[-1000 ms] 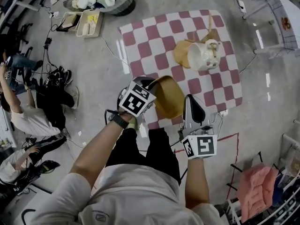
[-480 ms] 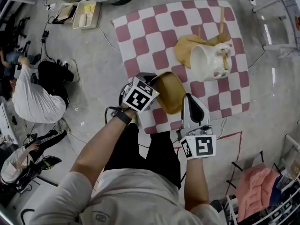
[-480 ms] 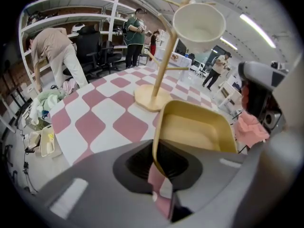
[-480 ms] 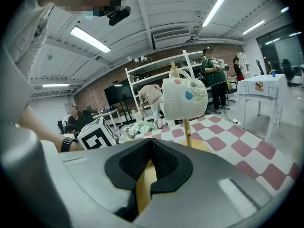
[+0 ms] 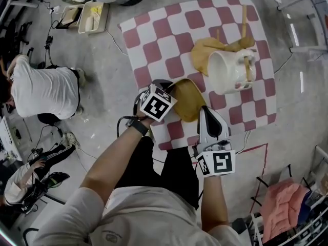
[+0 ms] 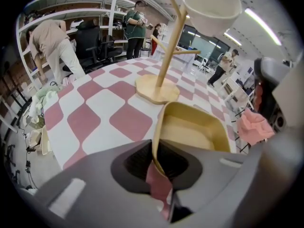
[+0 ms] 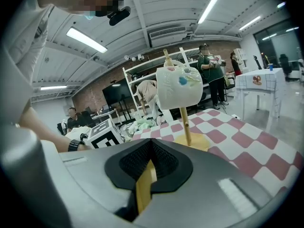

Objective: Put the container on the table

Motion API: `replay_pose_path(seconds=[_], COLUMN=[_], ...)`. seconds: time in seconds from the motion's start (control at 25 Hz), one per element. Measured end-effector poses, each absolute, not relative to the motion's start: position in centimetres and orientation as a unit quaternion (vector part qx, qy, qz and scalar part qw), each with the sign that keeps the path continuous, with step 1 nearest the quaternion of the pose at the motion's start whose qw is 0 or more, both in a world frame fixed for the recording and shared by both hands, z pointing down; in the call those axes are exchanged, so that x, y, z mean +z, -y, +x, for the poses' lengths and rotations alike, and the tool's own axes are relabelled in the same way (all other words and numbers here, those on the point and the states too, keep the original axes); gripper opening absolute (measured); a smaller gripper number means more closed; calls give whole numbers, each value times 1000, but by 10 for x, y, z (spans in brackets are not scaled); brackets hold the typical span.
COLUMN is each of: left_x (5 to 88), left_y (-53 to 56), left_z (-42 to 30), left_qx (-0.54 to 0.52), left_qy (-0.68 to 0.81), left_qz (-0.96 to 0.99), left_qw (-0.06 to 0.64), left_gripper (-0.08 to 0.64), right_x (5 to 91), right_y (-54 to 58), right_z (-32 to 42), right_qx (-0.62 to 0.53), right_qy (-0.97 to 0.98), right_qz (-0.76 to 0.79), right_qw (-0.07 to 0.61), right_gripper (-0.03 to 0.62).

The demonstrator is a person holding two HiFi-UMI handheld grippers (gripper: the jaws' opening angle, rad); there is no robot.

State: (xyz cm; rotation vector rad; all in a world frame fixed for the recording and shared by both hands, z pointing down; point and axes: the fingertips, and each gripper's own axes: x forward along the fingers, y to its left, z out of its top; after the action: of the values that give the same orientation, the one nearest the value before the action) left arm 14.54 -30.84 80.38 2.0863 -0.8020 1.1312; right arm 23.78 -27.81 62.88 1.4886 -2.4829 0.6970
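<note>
The container (image 5: 188, 102), probably a light, stiff, thin-walled tub, is at the table's (image 5: 154, 40) 6 o'clock edge, with the left gripper (image 5: 171, 90) clamped on its rim at 9 o'clock and the right gripper (image 5: 204, 110) at 5 o'clock.

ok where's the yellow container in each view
Head view: yellow container, centre of frame.
Left gripper view: lower centre, rim pinched in the jaws.
Right gripper view: only its yellow edge, between the jaws.
Shared landmark: the wooden mug stand beyond it.
</note>
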Motion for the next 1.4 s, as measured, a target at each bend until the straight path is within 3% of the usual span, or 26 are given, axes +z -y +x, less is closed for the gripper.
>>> replay_pose_path(seconds=[0.48,1.4], left_x=[769,509], left_y=[314,263], left_z=[129,59], left_qx=[394,195], left_qy=[325,364], left_qz=[805,888], left_qw=[303,203], left_gripper=[34,6], right_x=[606,440], right_y=[272,225], right_z=[228,157], right_qx=[223,144], right_qy=[834,828], right_qz=[498,540], right_qw=[79,54], right_gripper=[9,9])
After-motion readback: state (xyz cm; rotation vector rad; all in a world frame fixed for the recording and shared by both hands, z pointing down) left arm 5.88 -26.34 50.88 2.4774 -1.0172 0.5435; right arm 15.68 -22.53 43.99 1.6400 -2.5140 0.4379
